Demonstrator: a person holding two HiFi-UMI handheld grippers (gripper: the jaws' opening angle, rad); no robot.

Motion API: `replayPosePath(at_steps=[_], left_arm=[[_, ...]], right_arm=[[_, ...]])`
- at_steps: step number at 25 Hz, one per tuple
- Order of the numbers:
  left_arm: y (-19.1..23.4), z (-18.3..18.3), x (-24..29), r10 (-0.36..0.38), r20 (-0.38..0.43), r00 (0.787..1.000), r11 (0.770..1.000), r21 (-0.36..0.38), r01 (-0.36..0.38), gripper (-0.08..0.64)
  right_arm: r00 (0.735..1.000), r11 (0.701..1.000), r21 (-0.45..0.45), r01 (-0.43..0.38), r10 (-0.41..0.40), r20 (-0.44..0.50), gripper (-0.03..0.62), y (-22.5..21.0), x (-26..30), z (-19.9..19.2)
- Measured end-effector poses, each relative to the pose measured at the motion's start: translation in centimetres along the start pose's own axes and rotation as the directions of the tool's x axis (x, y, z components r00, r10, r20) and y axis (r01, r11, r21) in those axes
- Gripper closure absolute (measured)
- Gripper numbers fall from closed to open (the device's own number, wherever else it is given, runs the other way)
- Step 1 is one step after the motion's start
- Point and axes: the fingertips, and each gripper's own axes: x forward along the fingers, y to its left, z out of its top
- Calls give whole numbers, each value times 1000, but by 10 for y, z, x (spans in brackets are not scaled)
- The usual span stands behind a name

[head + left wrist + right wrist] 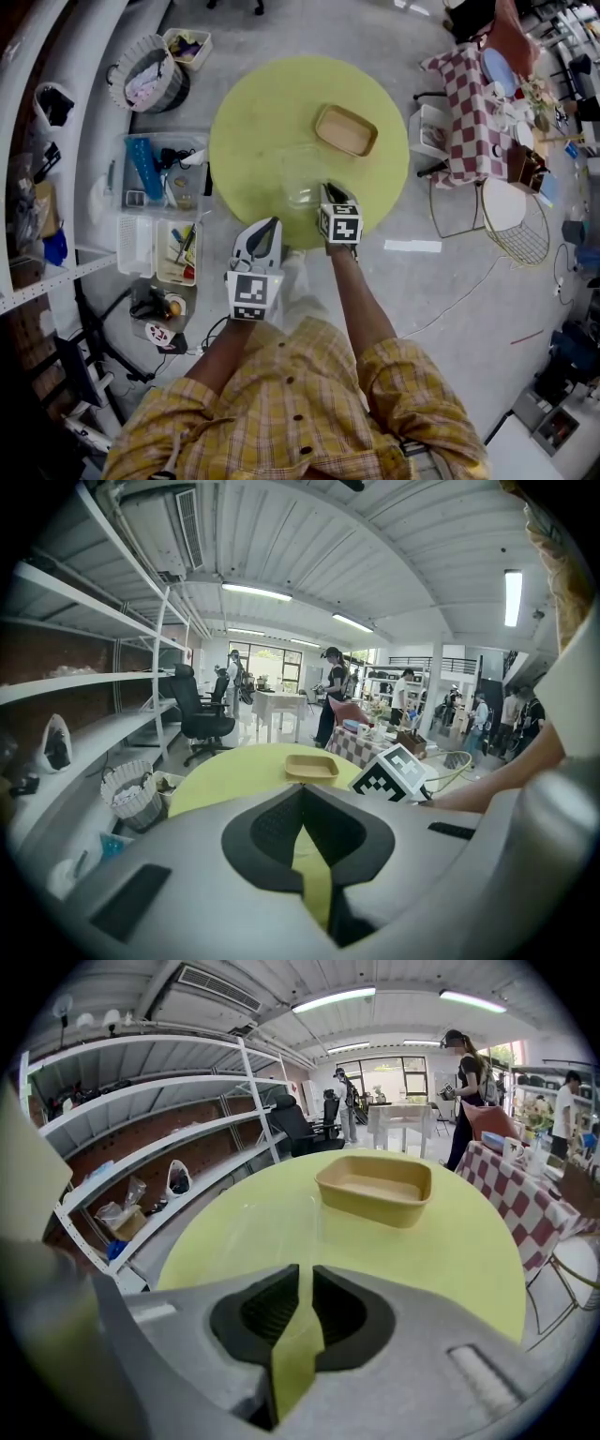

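Note:
A round yellow-green table [253, 122] carries a tan tray [346, 130] at its far right and a clear plastic container [302, 178] near its front. My right gripper [330, 187] reaches over the table's front edge to the container's right side. In the right gripper view the jaws [307, 1274] are closed to a thin slit on the clear container [267, 1227] wall, with the tray [375, 1188] beyond. My left gripper [272, 222] hangs just short of the table's front edge, shut [302, 794] and empty, pointing across the table at the tray [311, 767].
A checked-cloth table [473, 103] with dishes, a white chair [431, 131] and a wire stool [511, 220] stand right of the round table. On the floor at left sit plastic bins [159, 173] and a laundry basket [148, 75]. Shelving lines the left wall.

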Motion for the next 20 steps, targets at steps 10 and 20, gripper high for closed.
replayPosePath(at_steps=[10,20], left_arm=[[-7,11,-18,-27,40,999,999,48,25,557],[-6,21,-42,-40,71,997,994,107,32,557]], right_arm=[[994,1000,21,-17,15,106,551,20,-48,15],[973,999,28,-30,23,229,551,52,-108,34]])
